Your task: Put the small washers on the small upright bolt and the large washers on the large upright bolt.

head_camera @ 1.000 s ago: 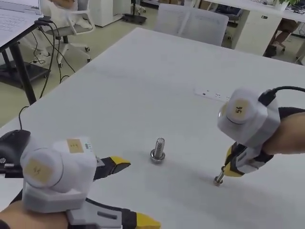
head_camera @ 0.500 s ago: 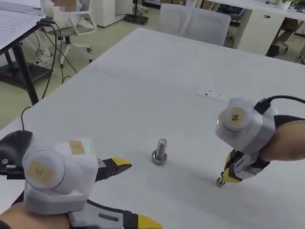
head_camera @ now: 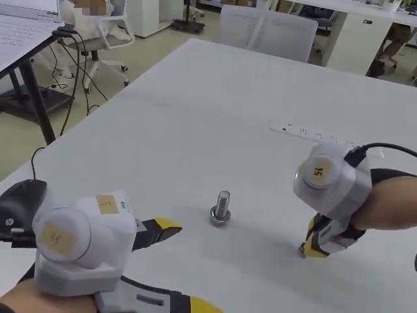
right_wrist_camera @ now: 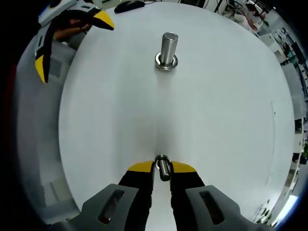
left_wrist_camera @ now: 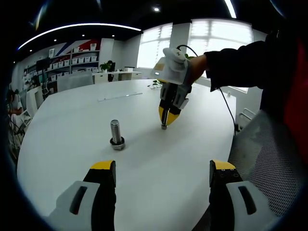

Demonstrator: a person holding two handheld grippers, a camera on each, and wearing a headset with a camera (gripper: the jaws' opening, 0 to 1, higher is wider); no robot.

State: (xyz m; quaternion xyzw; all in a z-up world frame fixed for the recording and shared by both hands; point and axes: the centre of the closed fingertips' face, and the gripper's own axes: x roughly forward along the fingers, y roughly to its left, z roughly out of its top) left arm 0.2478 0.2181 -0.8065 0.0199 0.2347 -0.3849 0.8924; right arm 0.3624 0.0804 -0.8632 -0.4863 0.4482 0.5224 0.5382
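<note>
The large bolt point(head_camera: 221, 207) point(left_wrist_camera: 115, 134) point(right_wrist_camera: 169, 47) stands upright mid-table with a washer point(head_camera: 220, 218) around its base. To its right stands the small bolt point(right_wrist_camera: 164, 169) point(left_wrist_camera: 164, 126). My right gripper point(head_camera: 309, 250) point(right_wrist_camera: 162, 168) points down over it, its yellow tips pressed close on either side of the shank. Whether a small washer sits between them I cannot tell. My left gripper point(head_camera: 186, 264) point(left_wrist_camera: 162, 168) hovers low at the near left, jaws wide apart and holding nothing. It appears at the top left of the right gripper view point(right_wrist_camera: 72, 43).
The white table point(head_camera: 195, 117) stretches away, with a white power strip point(head_camera: 306, 132) at the far right. A black mouse point(head_camera: 19, 195) lies at the near left edge. A grey chair point(head_camera: 267, 31) stands behind the far edge.
My right gripper has sunk lower over the small bolt, which now hides between its tips. The left gripper has stayed open and almost still.
</note>
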